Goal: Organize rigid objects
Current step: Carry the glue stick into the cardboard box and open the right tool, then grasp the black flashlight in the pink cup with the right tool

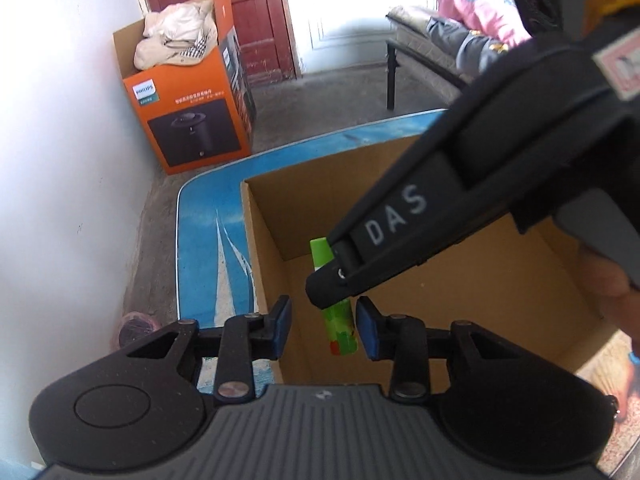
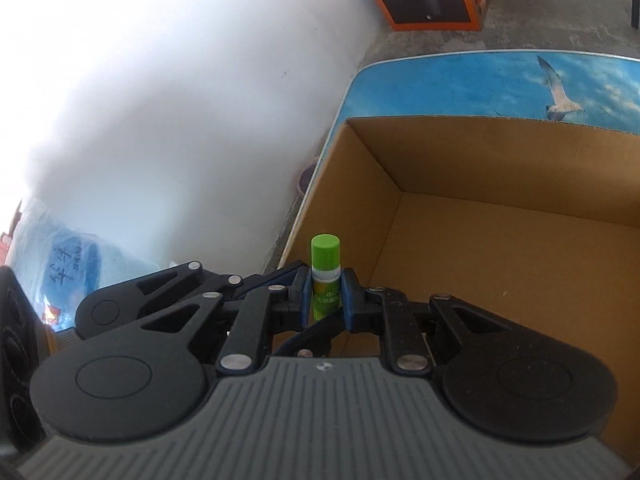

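Observation:
My right gripper (image 2: 325,294) is shut on a green glue stick (image 2: 325,264) with a green cap, held upright over the near left corner of an open cardboard box (image 2: 500,152). In the left wrist view the right gripper (image 1: 328,288) reaches in from the upper right and holds the glue stick (image 1: 340,330) over the box (image 1: 264,220). My left gripper (image 1: 323,330) is open, its blue pads on either side of the stick's lower end, apart from it.
The box stands on a blue table (image 2: 460,80) printed with sky and a gull. An orange Philips carton (image 1: 188,112) stands on the floor by the white wall (image 1: 60,160). A bench with cushions (image 1: 440,40) is at the back right. A blue plastic bag (image 2: 68,256) lies at left.

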